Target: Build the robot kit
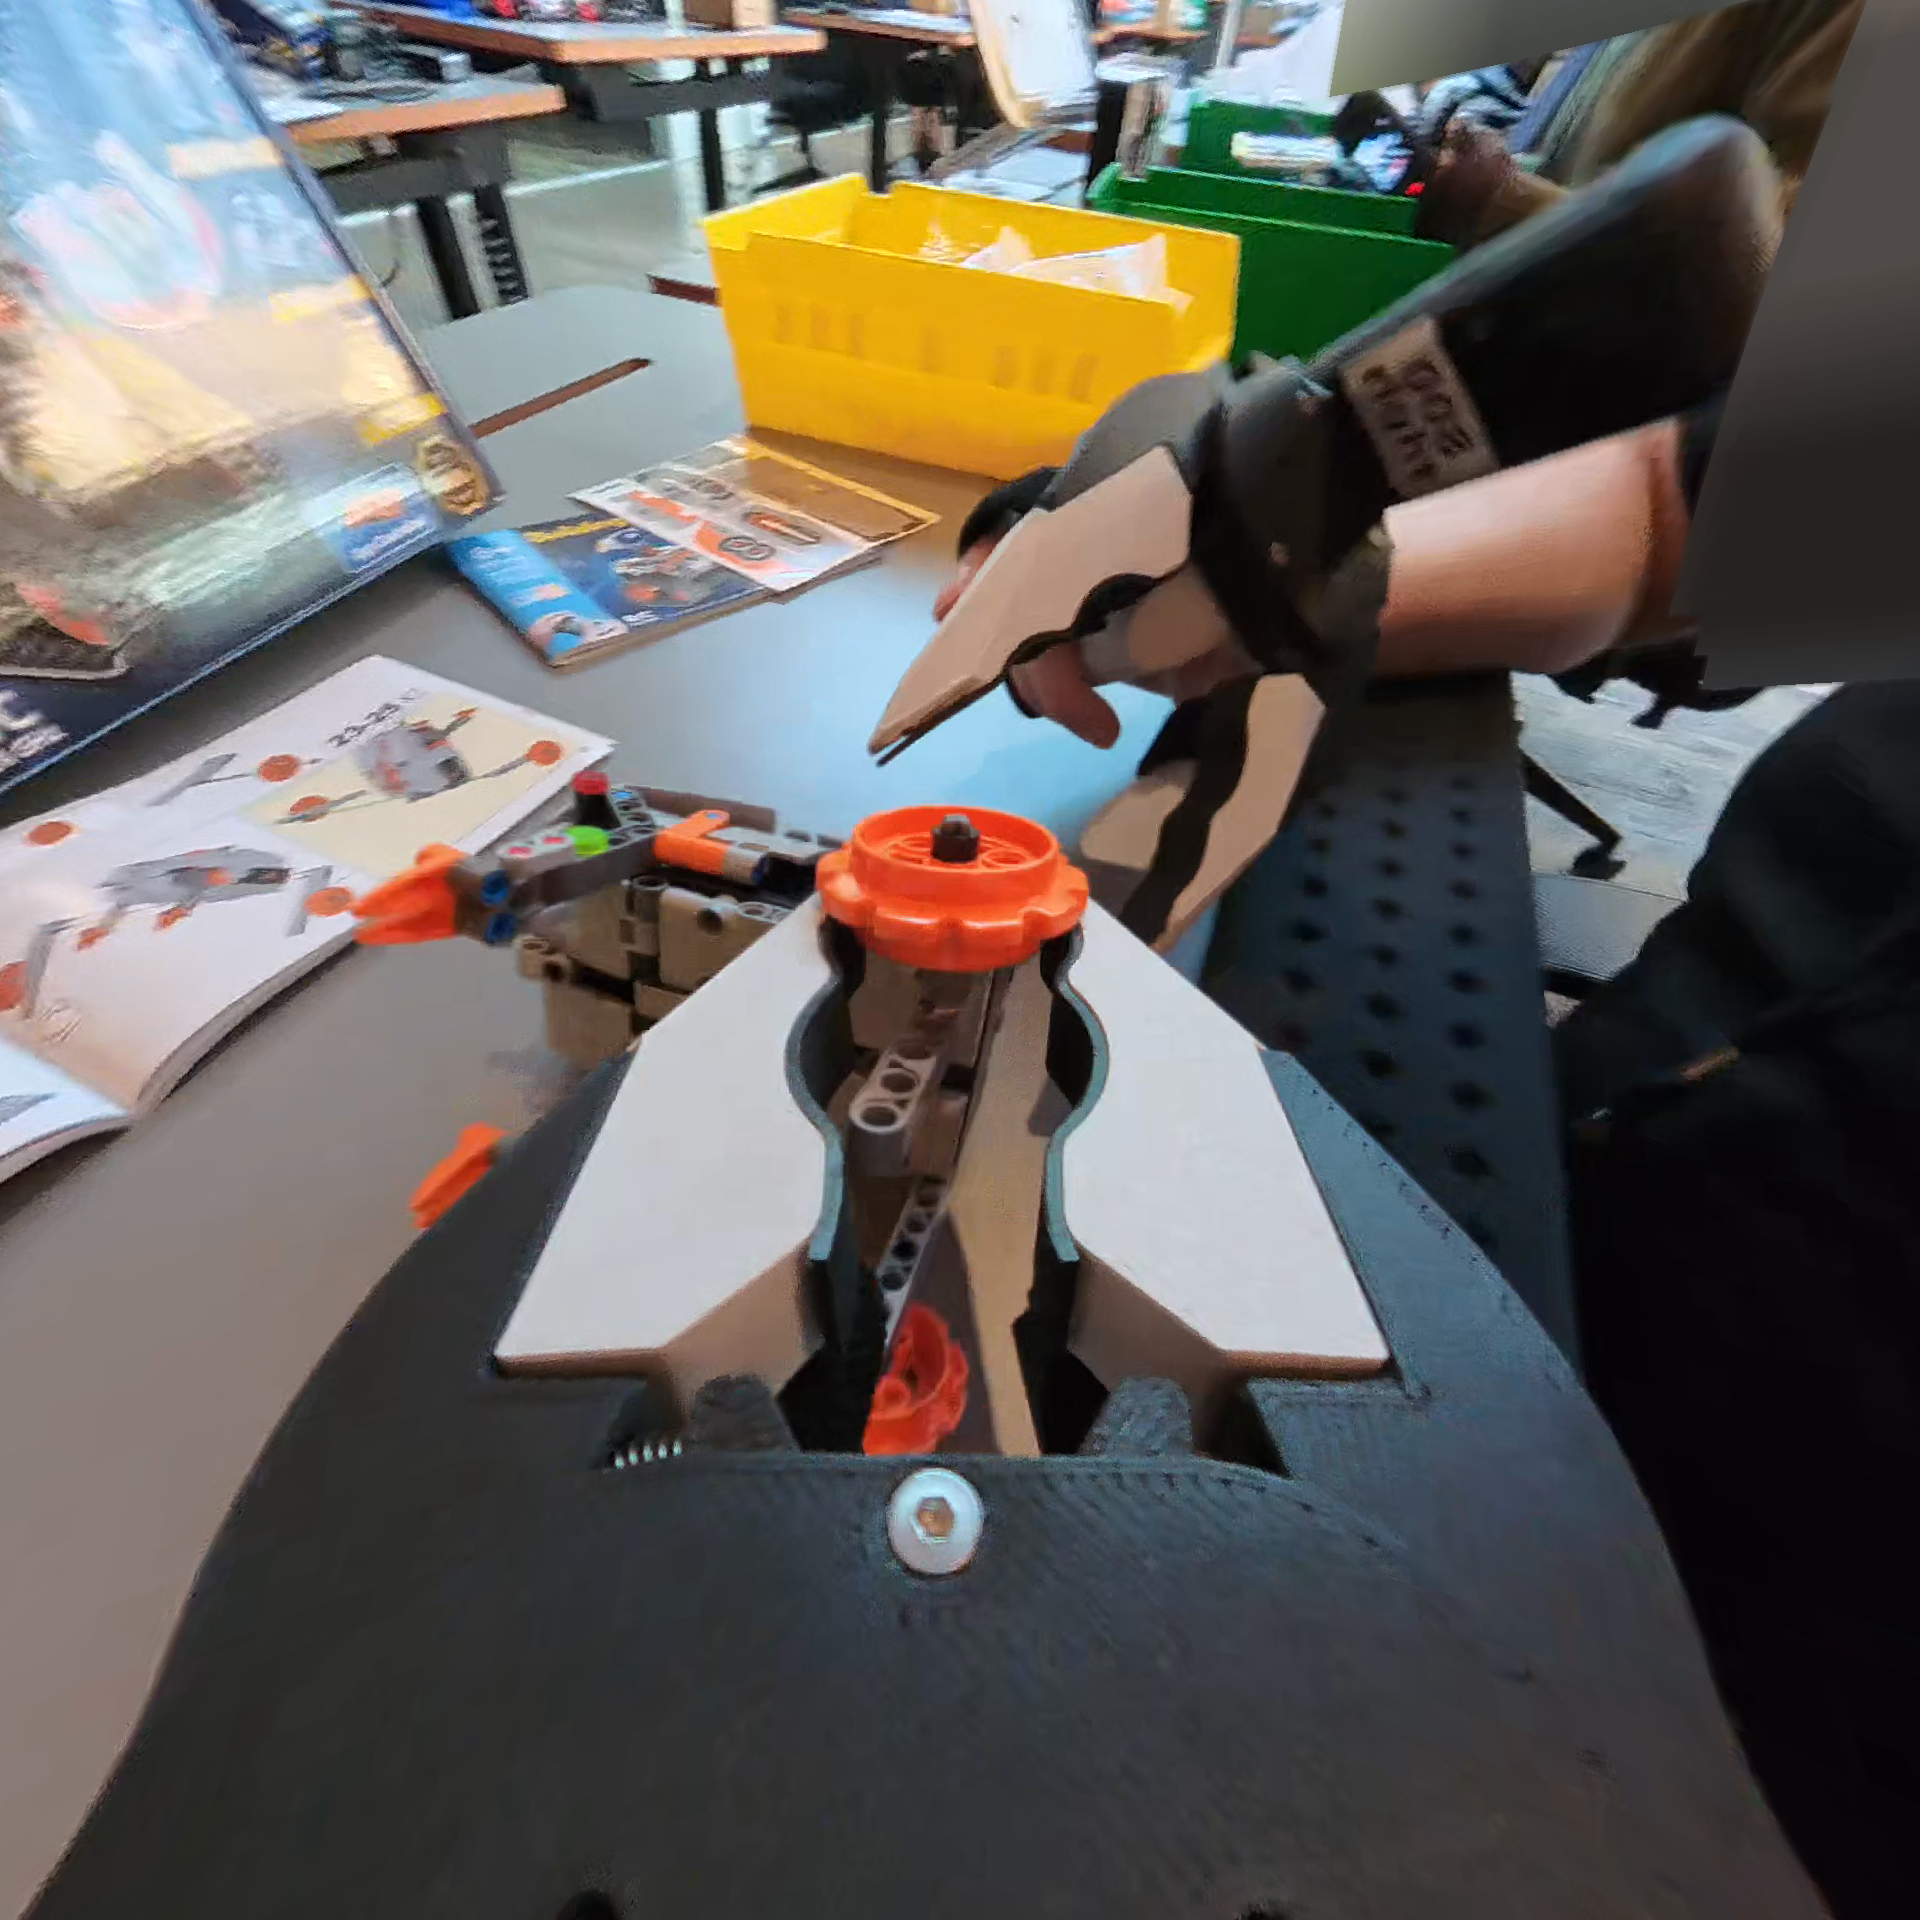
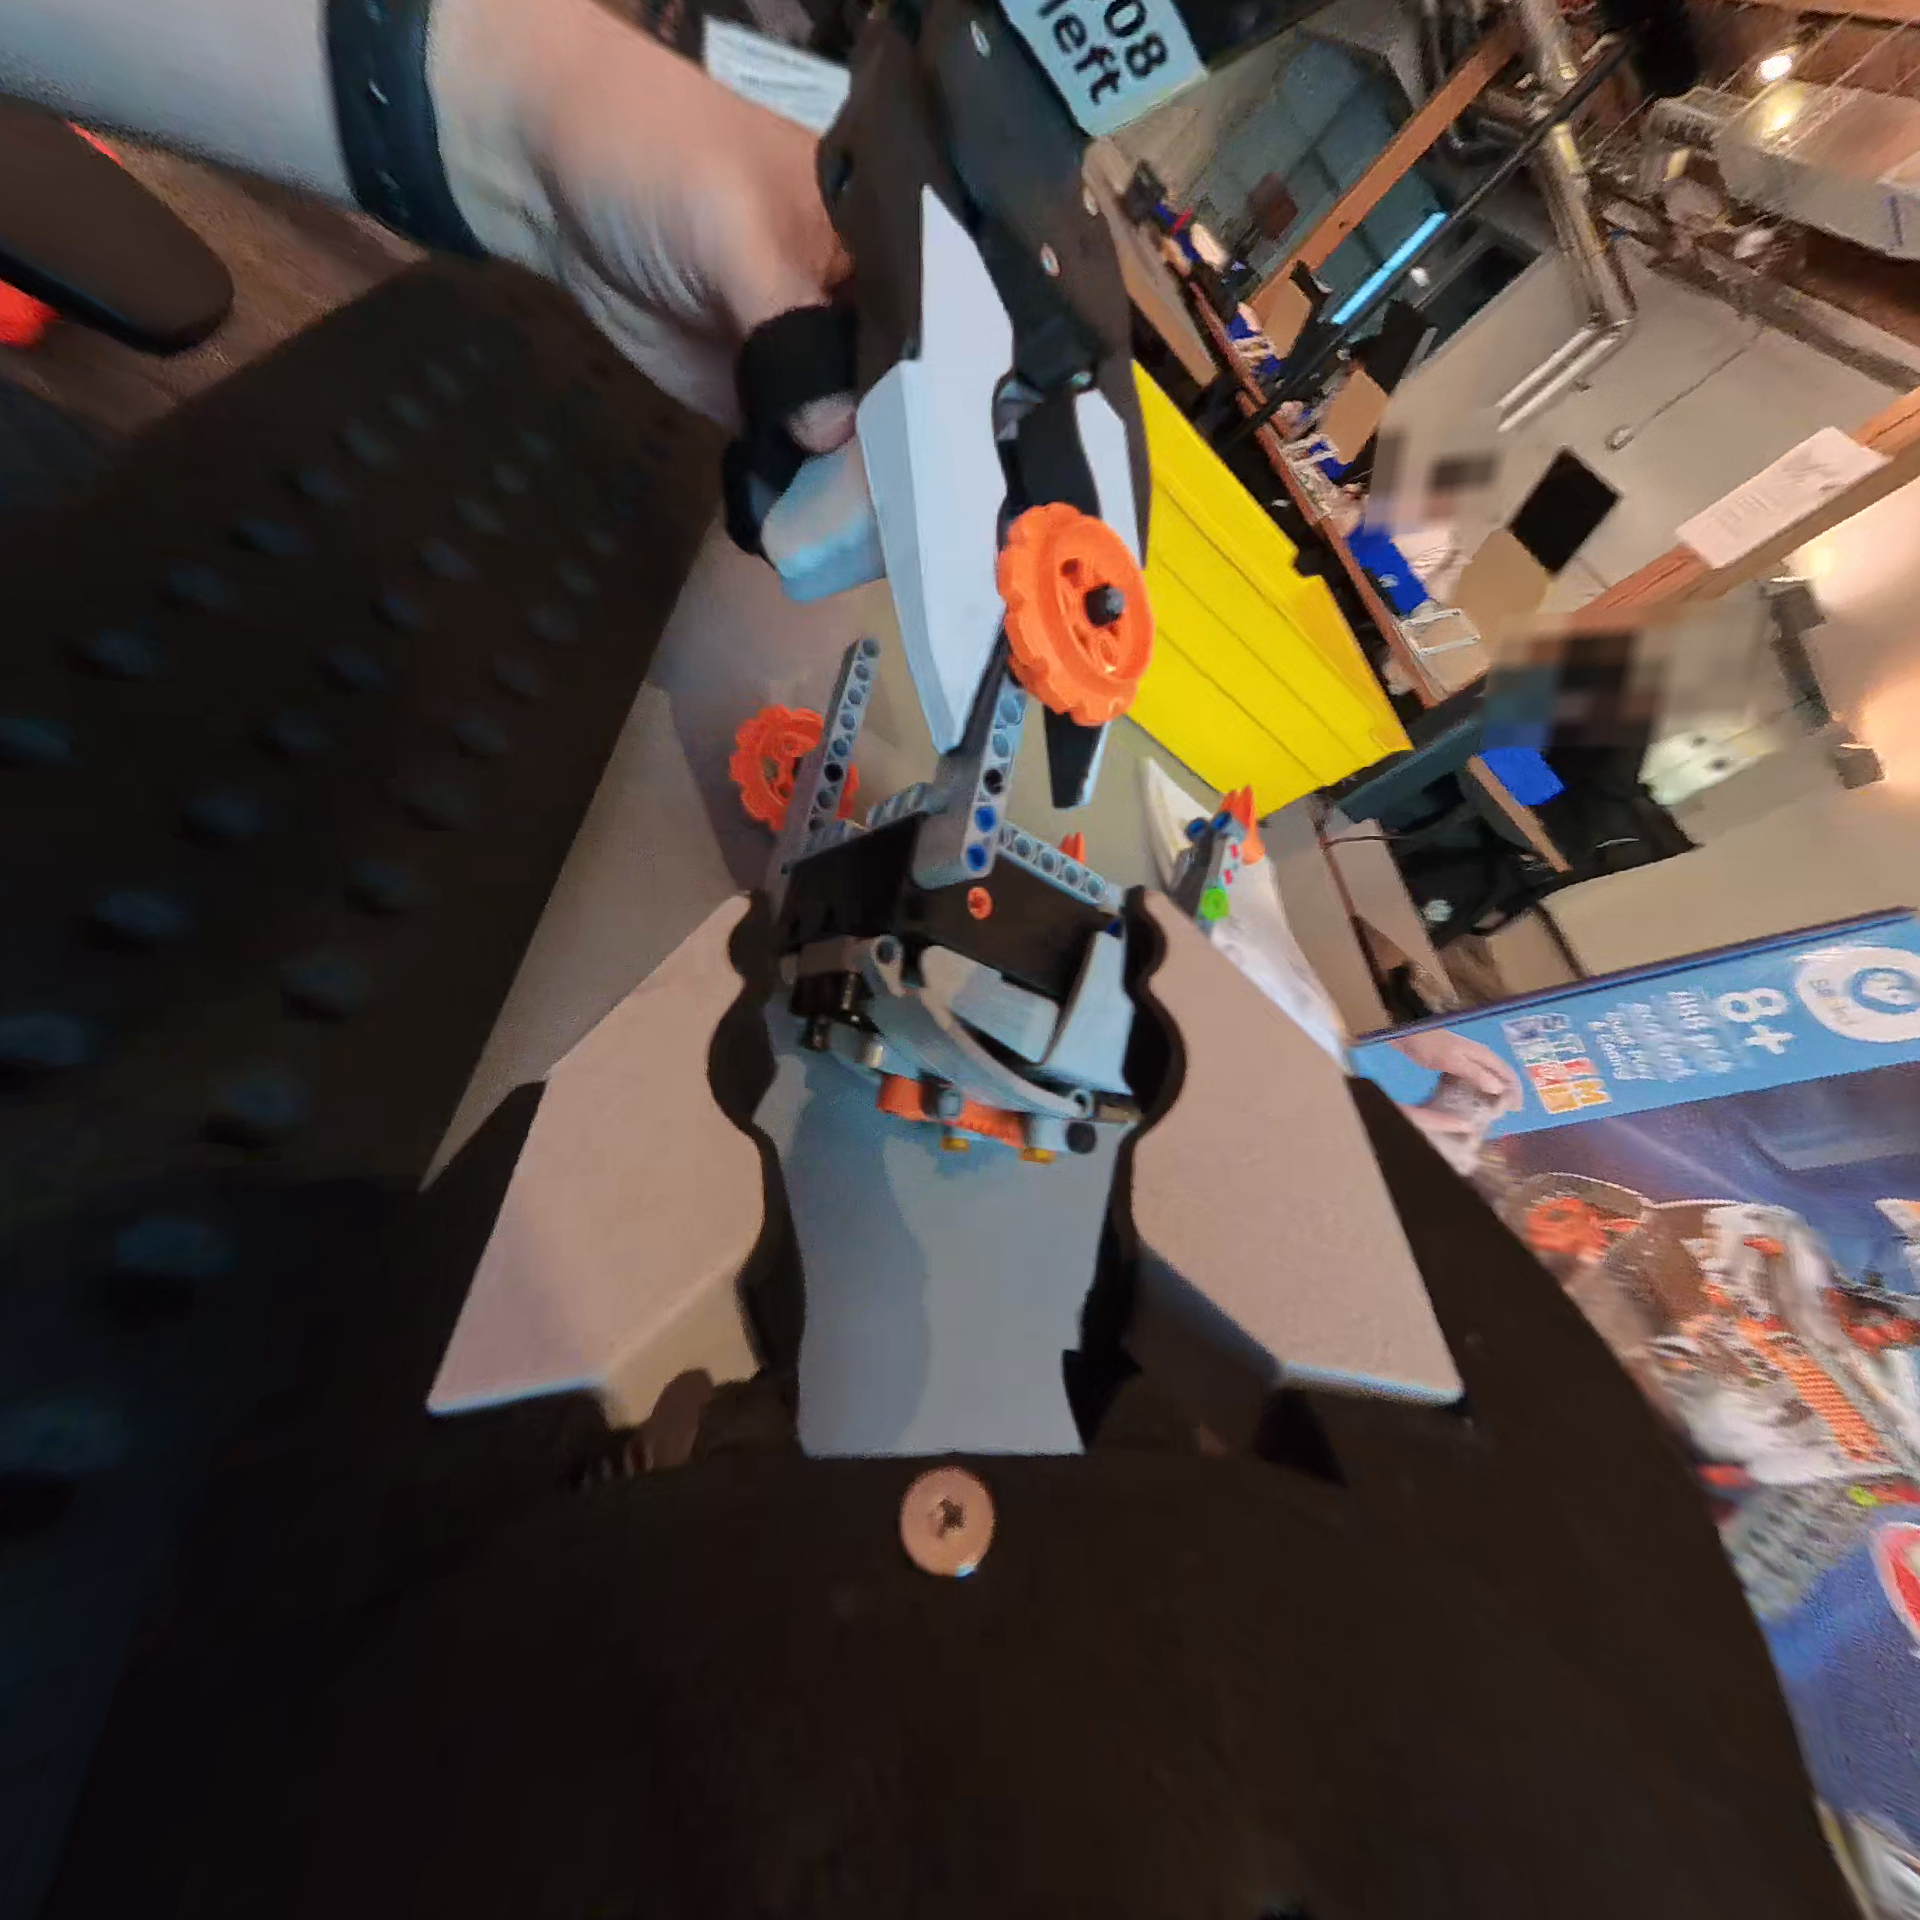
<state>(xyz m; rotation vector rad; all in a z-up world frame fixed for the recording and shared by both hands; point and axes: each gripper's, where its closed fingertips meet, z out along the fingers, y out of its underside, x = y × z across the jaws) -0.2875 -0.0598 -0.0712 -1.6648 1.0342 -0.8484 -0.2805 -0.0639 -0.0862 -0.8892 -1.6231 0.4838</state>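
i see the brick-built model [image 1: 644, 914] at the centre of the left wrist view, resting on the grey table [image 1: 260, 1299]. my left gripper [image 1: 951, 935] is clamped on its grey beam just under the orange wheel [image 1: 951, 883], i think to keep it steady. my right gripper [image 2: 940, 914] stands with fingers apart around the model's black body, not pressing it as far as i can tell. an open instruction booklet [image 1: 208, 883] lies at left, a yellow bin [image 1: 977, 312] at upper centre, and the set's box [image 1: 187, 343] at upper left.
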